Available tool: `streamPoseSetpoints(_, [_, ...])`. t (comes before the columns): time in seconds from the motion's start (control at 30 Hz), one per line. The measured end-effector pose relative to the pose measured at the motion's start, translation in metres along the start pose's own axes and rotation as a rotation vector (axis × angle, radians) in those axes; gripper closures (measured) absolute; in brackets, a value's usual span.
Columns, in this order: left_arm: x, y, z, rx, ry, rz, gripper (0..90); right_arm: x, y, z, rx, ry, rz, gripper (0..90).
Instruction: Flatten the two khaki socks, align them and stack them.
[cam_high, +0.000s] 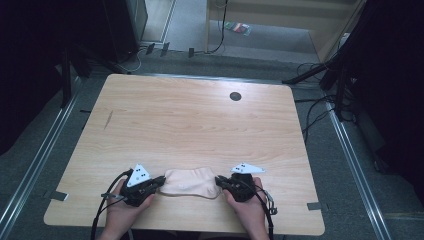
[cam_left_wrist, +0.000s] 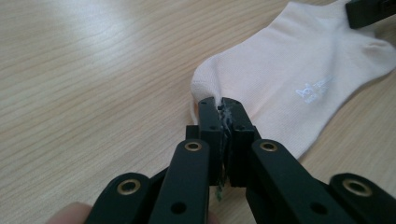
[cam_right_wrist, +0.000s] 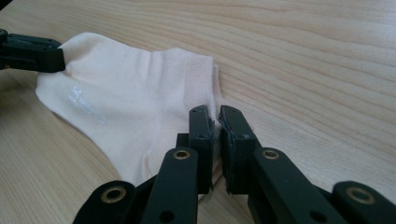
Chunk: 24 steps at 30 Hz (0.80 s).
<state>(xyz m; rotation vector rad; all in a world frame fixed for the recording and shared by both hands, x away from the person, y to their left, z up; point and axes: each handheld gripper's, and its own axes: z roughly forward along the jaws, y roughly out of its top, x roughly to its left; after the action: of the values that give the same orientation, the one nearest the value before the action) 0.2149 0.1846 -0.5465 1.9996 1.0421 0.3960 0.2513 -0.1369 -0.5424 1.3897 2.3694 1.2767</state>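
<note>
While both grippers pinch:
Sock (cam_high: 191, 182): flat, lower centre of table (cam_high: 200, 120).
Left gripper (cam_high: 159, 181): clamped on toe end.
Right gripper (cam_high: 219, 181): clamped on cuff.

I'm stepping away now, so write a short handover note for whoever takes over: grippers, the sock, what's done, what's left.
Left gripper: jaws shut on the toe end of the sock.
Right gripper: jaws pinching the cuff end.
Sock: pale pink, flat near the front edge of the wooden table, stretched between both grippers.
Done: both ends gripped.
Left: probably folding or moving it; nothing folded yet.
</note>
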Motion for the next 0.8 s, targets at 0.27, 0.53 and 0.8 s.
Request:
streamPoseSetpoints(0.27, [-0.003,-0.001,0.002,0.019,-0.009,0.028,88.6,-0.002,0.0,-0.002,-0.003,-0.007,0.003,84.0])
streamPoseSetpoints(0.53, [0.003,-0.003,0.003,0.006,-0.002,0.015,73.3,-0.002,-0.001,0.0,-0.006,-0.001,-0.006,68.4])
streamPoseSetpoints(0.8, [0.013,-0.001,0.001,-0.057,-0.016,-0.064,20.0,-0.005,0.003,-0.008,-0.115,-0.009,-0.024,27.4])
